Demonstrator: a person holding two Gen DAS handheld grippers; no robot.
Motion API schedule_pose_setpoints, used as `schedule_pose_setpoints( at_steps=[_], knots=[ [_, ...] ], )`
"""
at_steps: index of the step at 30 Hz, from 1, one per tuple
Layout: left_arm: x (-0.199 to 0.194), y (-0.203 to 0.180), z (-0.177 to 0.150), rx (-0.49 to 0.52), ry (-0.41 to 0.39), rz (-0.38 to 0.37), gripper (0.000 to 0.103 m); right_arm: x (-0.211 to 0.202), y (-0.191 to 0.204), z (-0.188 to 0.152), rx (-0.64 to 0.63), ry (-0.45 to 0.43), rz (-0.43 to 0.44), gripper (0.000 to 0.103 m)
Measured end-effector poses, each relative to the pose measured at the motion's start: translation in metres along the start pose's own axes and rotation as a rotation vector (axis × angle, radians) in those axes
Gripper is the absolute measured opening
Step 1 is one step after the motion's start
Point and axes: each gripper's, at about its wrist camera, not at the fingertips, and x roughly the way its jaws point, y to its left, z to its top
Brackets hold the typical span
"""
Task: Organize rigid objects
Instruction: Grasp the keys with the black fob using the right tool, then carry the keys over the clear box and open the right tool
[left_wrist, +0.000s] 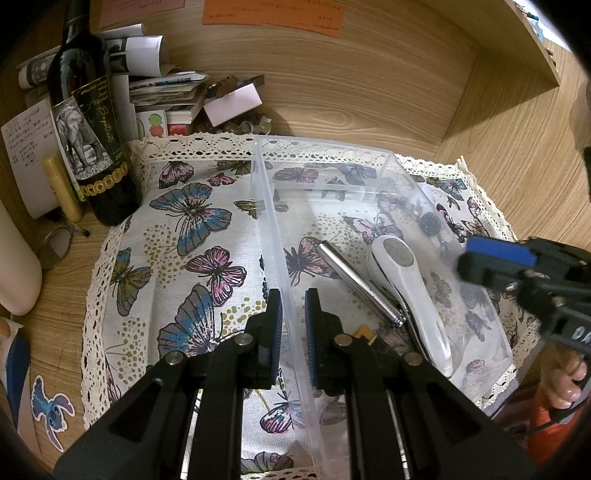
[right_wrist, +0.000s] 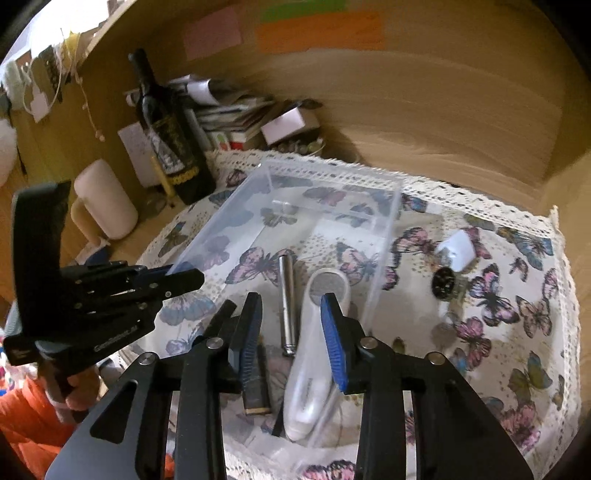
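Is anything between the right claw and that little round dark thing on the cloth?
Yes: the clear box's right wall stands between the right gripper and the round dark thing, which lies outside the box on the cloth.

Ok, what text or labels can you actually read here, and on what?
Wine bottle label: gold script, roughly "Bopatunt", uncertain; small print above it unreadable.
Orange note on the back wall: handwriting too small.
White paper beside the bottle: handwriting too small.
Left gripper body lettering: blurred.
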Motion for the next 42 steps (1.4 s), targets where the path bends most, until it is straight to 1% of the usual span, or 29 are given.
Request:
schedule_pose_setpoints(
  at_steps=[4,5,8,12,16,21,26,29,30,32,33,34,38,42],
  knots=[
    [0.0,-0.001,0.0,0.001,0.0,0.0,0.01,-0.024,-0.012,-0.003,0.023,-0.051,-0.056,0.03],
    [0.0,-0.001,0.0,0.001,0.0,0.001,0.01,-0.032,-0.018,-0.002,0.038,-0.068,-0.081,0.03],
    [0.0,0.0,0.001,0.002,0.0,0.001,0.01,-0.048,-0.04,0.001,0.098,-0.103,-0.12,0.03],
    [0.0,-0.001,0.0,0.0,0.0,0.0,0.01,-0.049,-0.069,0.008,0.165,-0.111,-0.167,0.03],
    [0.0,-0.002,0.001,0.0,0.001,0.0,0.01,-0.028,-0.093,0.011,0.205,-0.05,-0.188,0.03],
    [0.0,-0.002,0.001,0.0,0.001,0.0,0.01,0.015,-0.114,0.005,0.234,0.061,-0.196,0.03],
    [0.0,-0.002,0.001,-0.001,0.001,-0.001,0.01,0.05,-0.123,-0.004,0.241,0.16,-0.185,0.03],
    [0.0,-0.002,0.001,-0.001,0.001,-0.001,0.01,0.064,-0.128,-0.01,0.257,0.205,-0.177,0.03],
    [0.0,-0.002,0.001,-0.001,0.001,-0.001,0.01,0.067,-0.131,-0.012,0.271,0.219,-0.187,0.03],
    [0.0,-0.002,0.001,-0.001,0.001,-0.001,0.01,0.068,-0.132,-0.013,0.275,0.21,-0.181,0.03],
    [0.0,-0.002,0.001,-0.001,0.001,-0.001,0.01,0.067,-0.133,-0.013,0.276,0.21,-0.183,0.028],
    [0.0,-0.002,0.001,-0.001,0.001,-0.001,0.01,0.067,-0.133,-0.013,0.28,0.206,-0.189,0.022],
    [0.001,-0.002,0.001,-0.002,0.001,-0.002,0.01,0.064,-0.133,-0.013,0.286,0.191,-0.192,0.022],
    [0.001,-0.002,0.001,-0.001,0.001,-0.002,0.01,0.048,-0.126,-0.012,0.271,0.139,-0.214,0.022]
  ],
)
